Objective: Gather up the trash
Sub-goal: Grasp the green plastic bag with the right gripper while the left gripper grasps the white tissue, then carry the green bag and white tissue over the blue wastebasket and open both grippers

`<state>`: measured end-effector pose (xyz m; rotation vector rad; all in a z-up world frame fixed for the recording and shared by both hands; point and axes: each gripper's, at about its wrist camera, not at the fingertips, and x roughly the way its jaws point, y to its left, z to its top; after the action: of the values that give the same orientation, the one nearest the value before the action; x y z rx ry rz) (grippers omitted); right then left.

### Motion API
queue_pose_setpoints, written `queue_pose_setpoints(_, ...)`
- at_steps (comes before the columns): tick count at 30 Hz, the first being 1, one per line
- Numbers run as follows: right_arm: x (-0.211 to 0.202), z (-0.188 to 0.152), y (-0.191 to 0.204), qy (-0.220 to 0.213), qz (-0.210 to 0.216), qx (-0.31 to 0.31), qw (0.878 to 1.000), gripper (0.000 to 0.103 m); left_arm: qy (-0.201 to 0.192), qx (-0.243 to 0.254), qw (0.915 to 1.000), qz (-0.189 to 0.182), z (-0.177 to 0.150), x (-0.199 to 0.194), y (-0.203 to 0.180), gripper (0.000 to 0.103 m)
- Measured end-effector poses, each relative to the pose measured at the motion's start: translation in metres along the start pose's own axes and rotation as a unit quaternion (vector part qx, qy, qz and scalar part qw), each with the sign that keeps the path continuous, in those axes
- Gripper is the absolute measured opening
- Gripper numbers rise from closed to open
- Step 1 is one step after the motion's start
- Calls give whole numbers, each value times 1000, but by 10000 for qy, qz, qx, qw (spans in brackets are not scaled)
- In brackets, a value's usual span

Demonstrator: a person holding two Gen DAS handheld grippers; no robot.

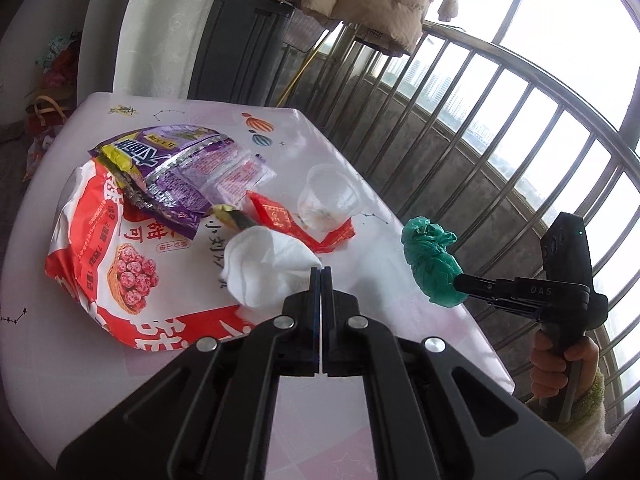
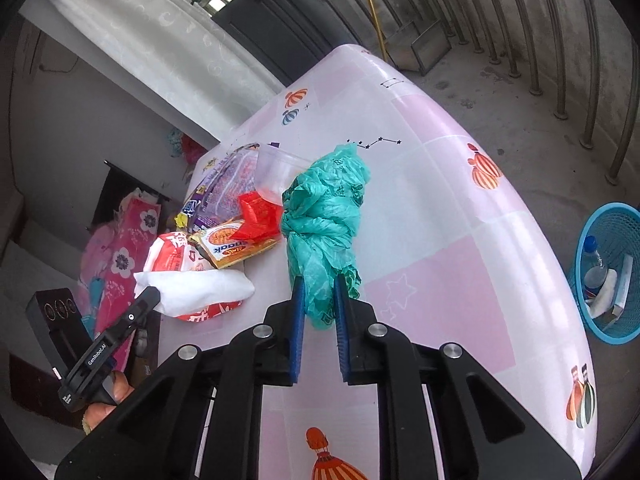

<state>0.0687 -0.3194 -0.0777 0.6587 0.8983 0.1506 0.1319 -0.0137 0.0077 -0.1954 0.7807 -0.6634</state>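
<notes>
Your right tongs (image 2: pixel 320 296) are clamped on the crumpled green plastic bag (image 2: pixel 324 216), held just above the pink worktop (image 2: pixel 460 208) at its right side. Your left tongs (image 1: pixel 321 276) are pressed together on a corner of the white tissue (image 1: pixel 264 268), which lies on the red snack bag (image 1: pixel 132 264). The blue basket (image 2: pixel 612 272) stands on the floor, far right.

Bright overcast daylight through railing (image 1: pixel 500 92), sky blown out white. Soft glare on table (image 2: pixel 460 184), shadows faint. Strong fisheye bending, dark vignette at corners. Focus sharp, slight softness toward edges.
</notes>
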Motion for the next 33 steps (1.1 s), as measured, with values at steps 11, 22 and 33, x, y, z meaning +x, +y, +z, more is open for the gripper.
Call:
queue_pose_setpoints(11,-90,-19,-54,-959,-21,574,9937,14,138,834,9934,-780,19,24,-96,0)
queue_pose_setpoints(22,-173,-48,-175,-1987,-866,1971,9561,14,1382,1975,9534,-1813,12,149,-263,0)
queue_pose_setpoints(33,-141,-57,-309,-1777,-1284,3308,9179,17,2875,2804,9015,-1611,-50,307,-378,0)
